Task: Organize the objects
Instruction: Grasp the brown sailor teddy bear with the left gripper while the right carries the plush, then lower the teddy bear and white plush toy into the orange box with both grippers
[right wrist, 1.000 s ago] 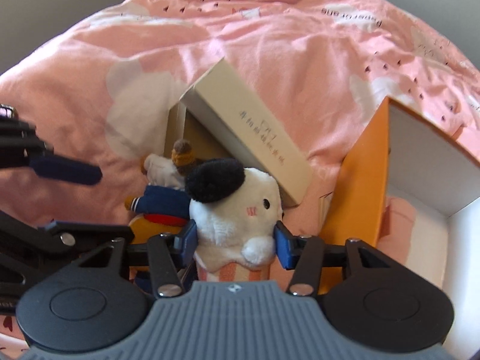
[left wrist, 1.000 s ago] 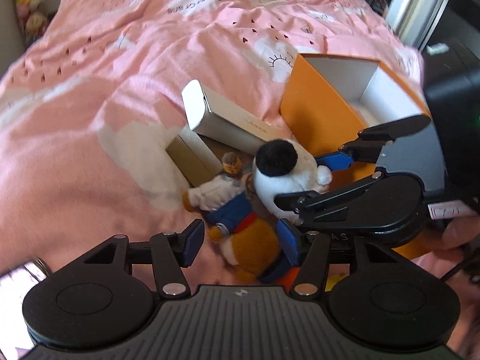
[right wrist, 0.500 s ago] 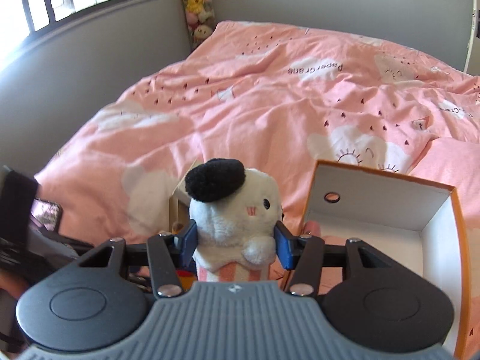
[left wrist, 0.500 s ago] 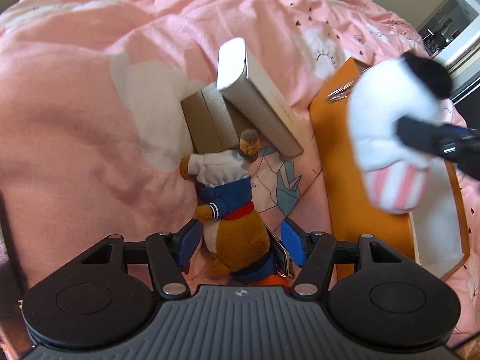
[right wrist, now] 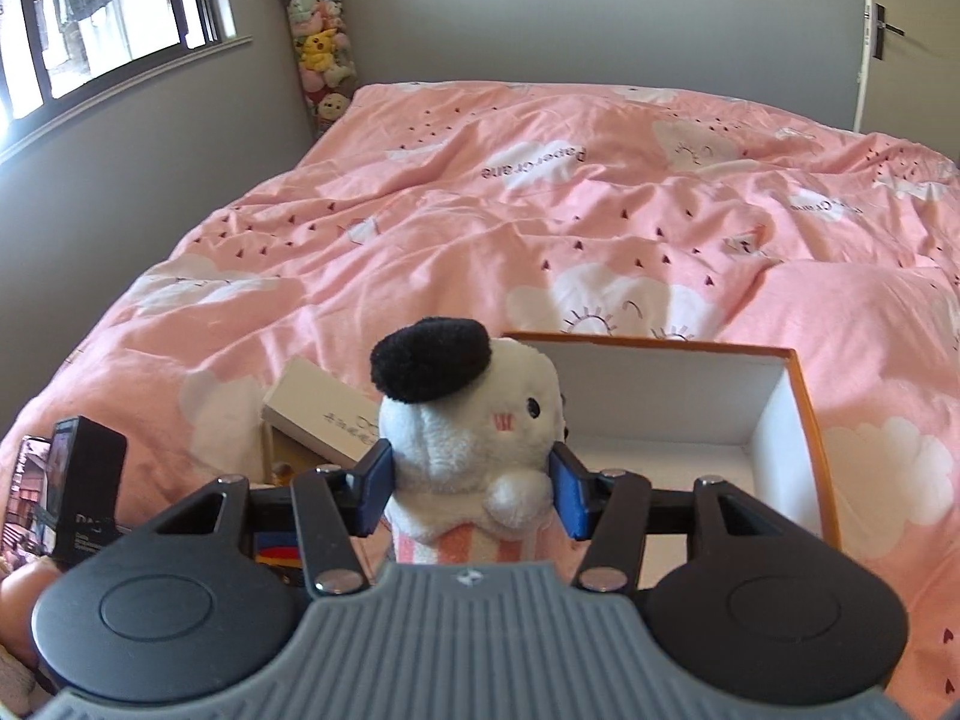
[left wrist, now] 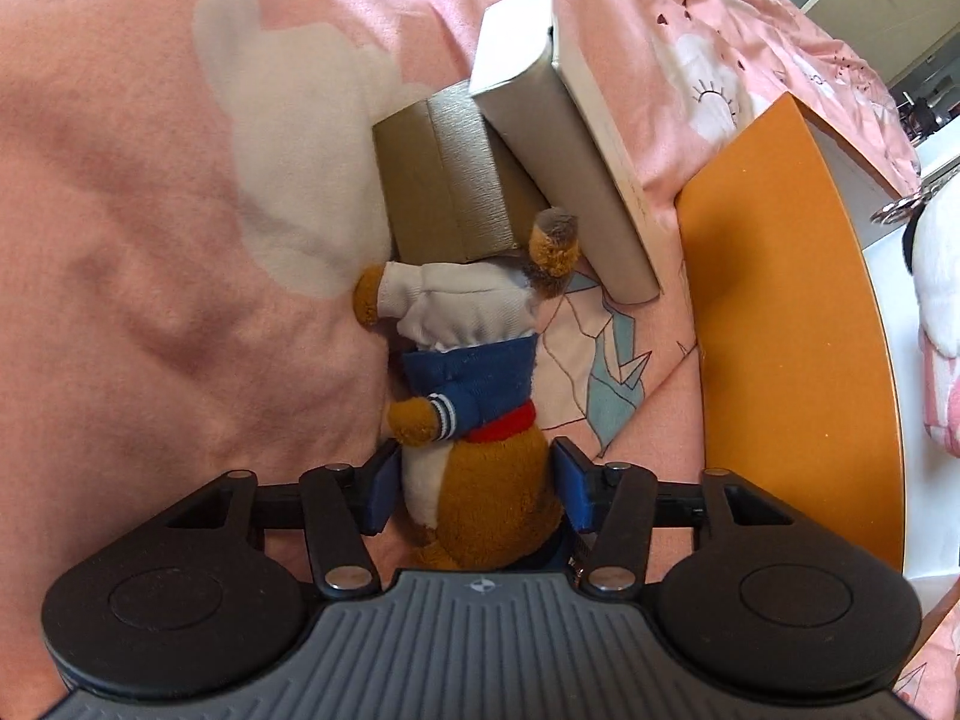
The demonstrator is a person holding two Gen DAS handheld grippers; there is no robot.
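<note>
My right gripper [right wrist: 468,495] is shut on a white plush with a black cap [right wrist: 468,414] and holds it up in front of an open orange box with white inside [right wrist: 798,396]. That plush also shows at the right edge of the left wrist view [left wrist: 939,276], over the orange box [left wrist: 786,312]. My left gripper [left wrist: 477,489] has its blue pads on both sides of a brown bear plush in a white and blue outfit [left wrist: 474,396], which lies on the pink bed; the jaws look closed on its lower body.
A long white carton [left wrist: 570,138] leans on a tan box [left wrist: 444,180] beyond the bear. The pink duvet [right wrist: 540,210] fills the scene. A black device and phone [right wrist: 72,498] sit at the left. A toy shelf [right wrist: 318,48] stands in the corner.
My right gripper lifted the white plush off the bed up over the orange box. My left gripper moved in and its jaws narrowed onto the bear plush.
</note>
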